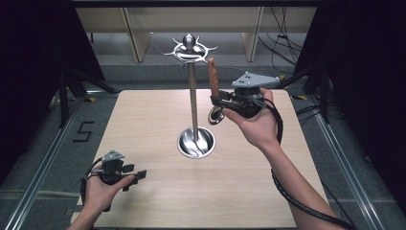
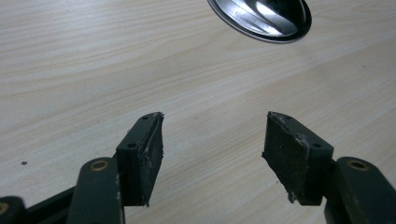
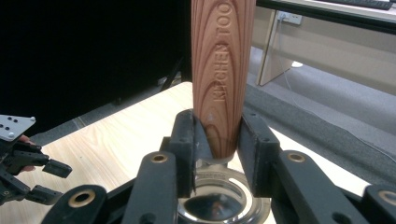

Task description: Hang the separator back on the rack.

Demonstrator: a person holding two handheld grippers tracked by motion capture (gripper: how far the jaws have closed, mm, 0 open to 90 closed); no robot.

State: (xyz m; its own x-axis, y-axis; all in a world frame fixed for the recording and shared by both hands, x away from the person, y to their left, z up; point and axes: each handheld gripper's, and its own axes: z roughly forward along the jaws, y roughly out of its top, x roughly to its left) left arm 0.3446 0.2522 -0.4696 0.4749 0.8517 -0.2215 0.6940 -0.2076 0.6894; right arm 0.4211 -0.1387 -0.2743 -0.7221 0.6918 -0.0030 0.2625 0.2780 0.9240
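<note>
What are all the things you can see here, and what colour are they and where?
Table: one, light wood, in the middle of the high view.
Utensil stand: one, shiny silver pole with hooks on top and a round dish base, mid-table.
Kitchen tool: one, reddish-brown wooden handle upright, silver ring end below, held above the table beside the stand.
Left claw: one, black, open, low over the near left of the table.
Right claw: one, black, shut on the tool's handle.

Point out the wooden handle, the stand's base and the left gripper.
wooden handle [image 3: 223, 70], right gripper view, mid handle
stand's base [image 1: 196, 143], high view, steel dish
left gripper [image 2: 212, 151], left gripper view, between its fingertips
</note>
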